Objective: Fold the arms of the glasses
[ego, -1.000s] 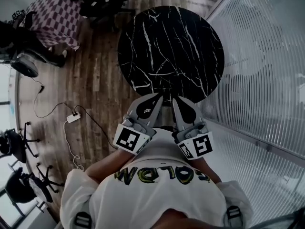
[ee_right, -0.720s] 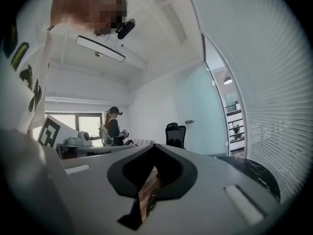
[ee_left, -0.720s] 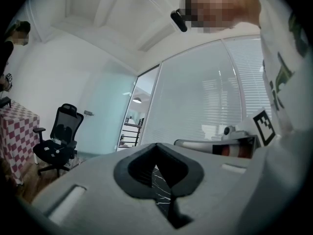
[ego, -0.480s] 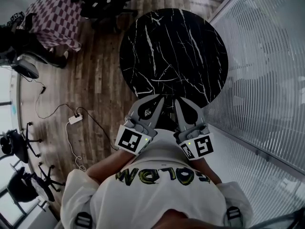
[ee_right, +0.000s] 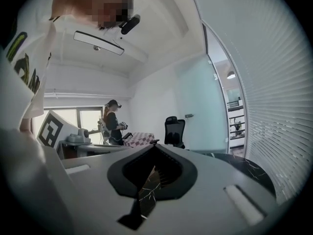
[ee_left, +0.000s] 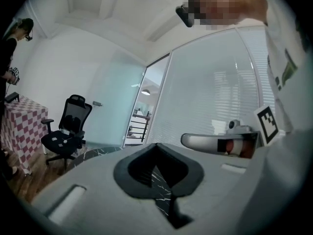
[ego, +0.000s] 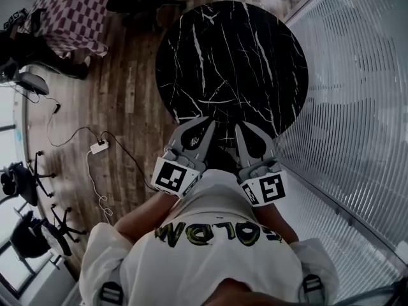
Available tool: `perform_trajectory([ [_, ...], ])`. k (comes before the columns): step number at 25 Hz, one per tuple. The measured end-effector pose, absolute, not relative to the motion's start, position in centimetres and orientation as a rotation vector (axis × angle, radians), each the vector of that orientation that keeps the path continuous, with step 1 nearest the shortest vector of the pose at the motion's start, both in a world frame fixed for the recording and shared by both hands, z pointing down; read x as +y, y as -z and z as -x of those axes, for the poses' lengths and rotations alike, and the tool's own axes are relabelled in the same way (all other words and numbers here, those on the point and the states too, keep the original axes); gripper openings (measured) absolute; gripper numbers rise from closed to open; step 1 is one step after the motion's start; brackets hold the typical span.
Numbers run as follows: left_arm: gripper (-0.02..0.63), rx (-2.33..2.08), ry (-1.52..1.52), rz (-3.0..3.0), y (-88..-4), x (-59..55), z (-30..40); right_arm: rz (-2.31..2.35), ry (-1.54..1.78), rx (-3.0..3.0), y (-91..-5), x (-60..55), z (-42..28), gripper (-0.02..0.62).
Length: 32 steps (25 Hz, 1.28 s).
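Head view, lower middle of the frame: finds the left gripper (ego: 209, 125) and the right gripper (ego: 240, 128) side by side at the near rim of the round black marble table (ego: 229, 56), both pointing toward the upper part of the frame, both with jaws pressed together and nothing between them. Looks in vain for the glasses: not on its bare top, not in the left gripper view or the right gripper view, so cannot tell their direction from the claws, their long axis, their facing, or the nearer gripper. Probably needs first to find the glasses and to open the jaws before folding any arm.
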<state>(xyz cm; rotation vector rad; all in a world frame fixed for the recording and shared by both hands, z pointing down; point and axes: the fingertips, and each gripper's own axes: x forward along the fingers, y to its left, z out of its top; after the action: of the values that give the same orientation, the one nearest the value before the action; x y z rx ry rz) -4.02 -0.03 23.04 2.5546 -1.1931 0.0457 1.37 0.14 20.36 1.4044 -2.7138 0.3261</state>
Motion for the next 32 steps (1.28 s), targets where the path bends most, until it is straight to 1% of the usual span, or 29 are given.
perform_trajectory([
  [10, 0.002, -1.167, -0.268, -2.503, -31.9, -2.3, 4.1, -1.387, -0.307, -2.568, -27.8, -2.8, -4.9, 0.002],
  [19, 0.003, -1.138, -0.408, -2.450, -39.4, -4.4, 4.4, -1.367, -0.379, -2.470, -35.4, -5.9, -6.5, 0.002],
  [23, 0.035, -1.037, -0.420, -2.401, -42.8, -5.0, 3.6, -1.353, -0.411, -2.419, -39.3, -7.1, -7.3, 0.002],
  [30, 0.035, -0.963, -0.513, -2.345, -48.3, -5.3, 3.0, -1.332, -0.460, -2.323, -45.4, -8.3, -8.8, 0.002],
  [32, 0.051, -0.944, -0.532, -2.327, -49.8, -5.4, 2.8, -1.325, -0.470, -2.299, -47.1, -8.4, -9.1, 0.002],
])
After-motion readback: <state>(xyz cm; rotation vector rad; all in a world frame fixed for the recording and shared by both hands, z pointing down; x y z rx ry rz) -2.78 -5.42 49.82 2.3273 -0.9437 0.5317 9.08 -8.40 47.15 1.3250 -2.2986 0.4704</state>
